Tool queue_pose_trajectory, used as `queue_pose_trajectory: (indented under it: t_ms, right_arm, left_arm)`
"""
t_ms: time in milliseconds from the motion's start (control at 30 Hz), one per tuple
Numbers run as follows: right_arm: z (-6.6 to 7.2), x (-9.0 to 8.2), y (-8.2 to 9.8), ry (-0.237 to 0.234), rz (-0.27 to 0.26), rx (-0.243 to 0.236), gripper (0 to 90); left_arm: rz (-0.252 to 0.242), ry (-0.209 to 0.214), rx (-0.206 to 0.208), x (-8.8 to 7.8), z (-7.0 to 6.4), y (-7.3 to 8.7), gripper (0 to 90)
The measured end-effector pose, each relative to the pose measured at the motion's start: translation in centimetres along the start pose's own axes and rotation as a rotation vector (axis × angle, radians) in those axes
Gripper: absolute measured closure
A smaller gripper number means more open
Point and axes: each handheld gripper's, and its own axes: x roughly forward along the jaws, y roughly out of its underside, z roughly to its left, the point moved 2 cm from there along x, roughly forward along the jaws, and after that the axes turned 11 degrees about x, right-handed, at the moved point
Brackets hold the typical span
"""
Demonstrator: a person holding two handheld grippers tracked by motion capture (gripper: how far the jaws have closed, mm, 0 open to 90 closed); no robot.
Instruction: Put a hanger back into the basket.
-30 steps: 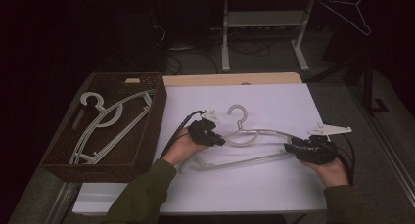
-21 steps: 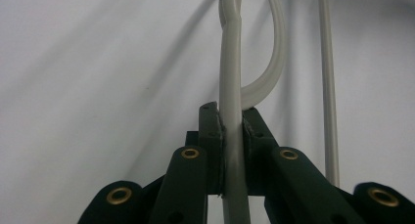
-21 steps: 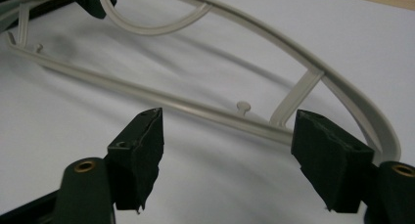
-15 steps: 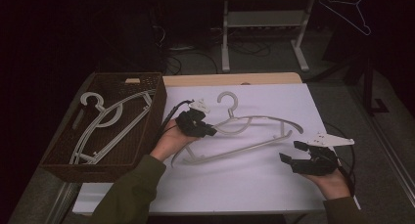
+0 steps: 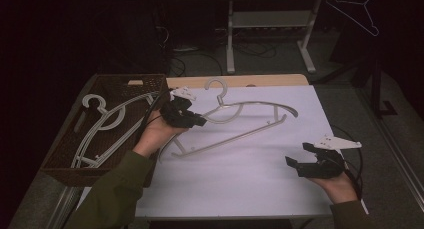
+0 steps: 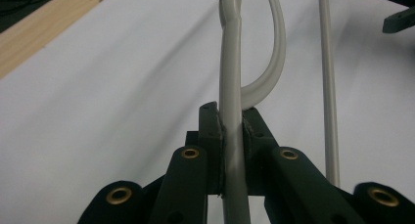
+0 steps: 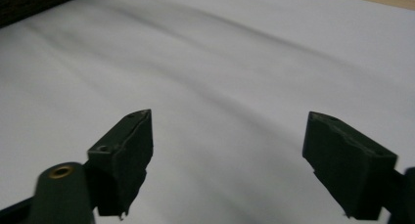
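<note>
A pale grey plastic hanger (image 5: 235,139) hangs tilted over the white table cover (image 5: 250,184), its hook (image 5: 216,86) pointing to the far side. My left gripper (image 5: 192,120) is shut on the hanger's left arm, close to the neck. In the left gripper view the jaws (image 6: 231,121) pinch the grey arm (image 6: 230,53) between the pads. My right gripper (image 5: 299,155) sits low at the near right, apart from the hanger. Its jaws have just been opening and stand open (image 7: 227,150) with nothing between them.
A dark woven basket (image 5: 65,161) at the table's left holds other pale hangers (image 5: 102,121). A wooden table edge (image 5: 240,81) shows at the far side. A metal stand (image 5: 270,34) and a wire hanger (image 5: 352,11) are beyond the table.
The right gripper let go of the hanger's right end and opened. The left gripper raised the hanger and carried it left, toward the basket.
</note>
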Motion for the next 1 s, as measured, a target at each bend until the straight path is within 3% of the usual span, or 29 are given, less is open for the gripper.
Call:
queue_pose_trajectory:
  t_ms: [67,200,433,1000]
  right_arm:
    - [0.0,0.1,0.0,0.002,0.000,0.000,12.5]
    - [0.0,0.1,-0.1,0.007,-0.003,-0.001,6.7]
    - [0.1,0.1,-0.2,0.014,-0.020,-0.001,5.8]
    - [0.1,0.4,0.0,0.010,-0.017,-0.012,6.0]
  left_arm:
    - [-0.010,-0.020,-0.021,-0.8,0.2,0.0,82.3]
    - [-0.008,-0.055,-0.017,-3.2,0.9,0.1,82.3]
    - [-0.018,-0.097,-0.039,-5.9,2.0,0.8,82.3]
    - [-0.046,-0.233,-0.131,-13.2,5.1,5.1,82.2]
